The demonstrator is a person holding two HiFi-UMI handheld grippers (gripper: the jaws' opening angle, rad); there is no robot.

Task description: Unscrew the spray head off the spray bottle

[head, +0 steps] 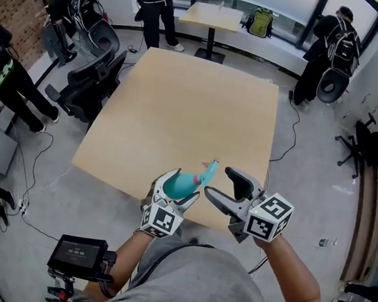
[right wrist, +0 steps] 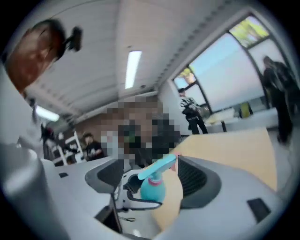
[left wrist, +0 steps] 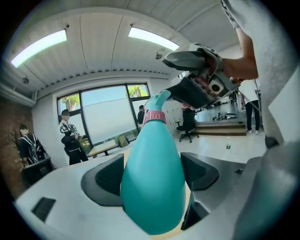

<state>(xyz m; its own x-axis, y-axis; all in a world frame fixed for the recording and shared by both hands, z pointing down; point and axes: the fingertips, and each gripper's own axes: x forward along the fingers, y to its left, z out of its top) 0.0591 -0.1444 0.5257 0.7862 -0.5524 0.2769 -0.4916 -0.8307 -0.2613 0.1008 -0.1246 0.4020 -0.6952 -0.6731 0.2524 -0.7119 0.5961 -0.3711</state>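
Left gripper [head: 174,190] pinches the teal plastic spray bottle [left wrist: 152,187] — right gripper [head: 230,187] spread wide, clear of the pale-teal trigger spray head [right wrist: 158,168], seemingly still screwed on; the unscrewing remains.

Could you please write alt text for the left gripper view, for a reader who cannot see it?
A teal spray bottle is clamped between the left gripper's jaws, its pink-collared spray head still on. The right gripper hangs open near the head.

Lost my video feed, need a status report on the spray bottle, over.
Left claw shut on teal plastic spray bottle. Right claw open beside its teal spray head, not touching. Head not yet off. Nothing in the way.
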